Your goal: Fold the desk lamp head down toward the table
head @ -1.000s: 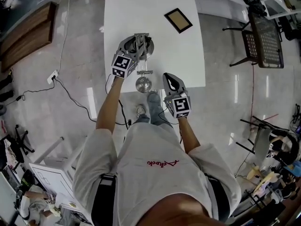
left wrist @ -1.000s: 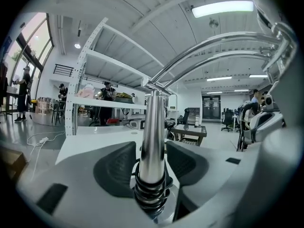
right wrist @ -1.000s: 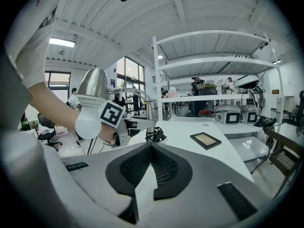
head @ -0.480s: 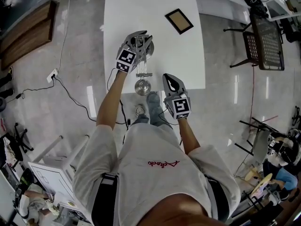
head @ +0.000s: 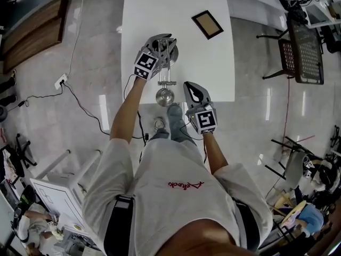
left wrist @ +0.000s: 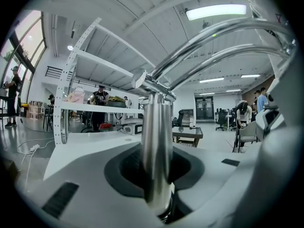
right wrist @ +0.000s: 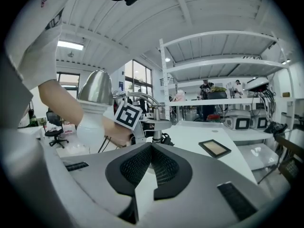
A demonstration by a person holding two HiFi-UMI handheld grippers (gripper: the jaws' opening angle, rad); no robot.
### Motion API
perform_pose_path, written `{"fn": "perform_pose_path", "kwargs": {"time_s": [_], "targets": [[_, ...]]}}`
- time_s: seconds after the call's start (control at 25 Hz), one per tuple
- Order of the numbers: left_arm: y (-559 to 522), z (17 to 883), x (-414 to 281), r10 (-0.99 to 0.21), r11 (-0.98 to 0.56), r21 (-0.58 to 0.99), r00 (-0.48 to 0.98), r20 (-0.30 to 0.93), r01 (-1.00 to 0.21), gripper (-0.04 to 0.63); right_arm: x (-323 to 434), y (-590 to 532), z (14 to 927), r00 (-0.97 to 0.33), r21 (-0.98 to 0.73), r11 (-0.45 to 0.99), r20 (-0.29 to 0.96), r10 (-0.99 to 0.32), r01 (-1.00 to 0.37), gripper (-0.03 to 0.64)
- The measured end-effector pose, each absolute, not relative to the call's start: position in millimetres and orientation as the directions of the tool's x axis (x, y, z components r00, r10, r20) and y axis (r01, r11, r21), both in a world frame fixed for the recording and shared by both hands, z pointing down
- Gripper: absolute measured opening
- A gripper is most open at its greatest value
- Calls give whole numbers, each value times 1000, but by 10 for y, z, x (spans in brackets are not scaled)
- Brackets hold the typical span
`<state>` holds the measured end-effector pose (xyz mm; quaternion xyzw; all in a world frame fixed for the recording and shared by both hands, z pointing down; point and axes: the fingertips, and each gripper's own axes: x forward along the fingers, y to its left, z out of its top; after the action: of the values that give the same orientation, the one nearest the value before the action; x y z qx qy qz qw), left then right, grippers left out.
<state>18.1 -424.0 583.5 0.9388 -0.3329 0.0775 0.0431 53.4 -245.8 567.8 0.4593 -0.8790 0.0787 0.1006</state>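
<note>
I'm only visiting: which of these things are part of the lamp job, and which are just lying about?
Job: lamp; left gripper, jaws just been closing, now on the post; right gripper, shut, empty; table.
Lying about: frame; chair; cables.

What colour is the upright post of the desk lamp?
Shiny silver metal; the post shows best in the left gripper view.

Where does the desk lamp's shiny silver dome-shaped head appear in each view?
Head view: silver dome-shaped lamp head, centre, just past the near edge of the white table.
Left gripper view: not in it; only the lamp's chrome post shows.
Right gripper view: upper left.
Shared landmark: the white table.
</note>
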Motion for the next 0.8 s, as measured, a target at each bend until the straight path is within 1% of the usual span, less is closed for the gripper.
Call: {"fn": "perform_pose_path", "kwargs": {"time_s": [0.16,0.28,0.36,0.6,0.76,0.8], "targets": [[-4233,5837,182,-605,-787,23,779,165,-616,124,380,-2463,5492,-617,80,646,225,-754,-759,18],[-4222,5841,187,-579,-807,30,800,156,-589,127,342,-2522,5308,-642,156,668,188,-743,-727,18],[-4221,5837,196,-565,-817,33,811,153,-576,127,326,-2548,5186,-656,247,676,168,-736,-695,18],[-4197,5843,200,-525,-843,43,838,149,-536,129,187,-2445,5016,-690,591,639,182,-700,-493,18],[-4185,5849,200,-509,-852,52,847,156,-521,129,110,-2418,4961,-704,703,588,176,-688,-399,21],[-4184,5853,203,-508,-852,53,847,157,-521,129,103,-2420,4954,-705,718,578,173,-688,-387,73]]}}
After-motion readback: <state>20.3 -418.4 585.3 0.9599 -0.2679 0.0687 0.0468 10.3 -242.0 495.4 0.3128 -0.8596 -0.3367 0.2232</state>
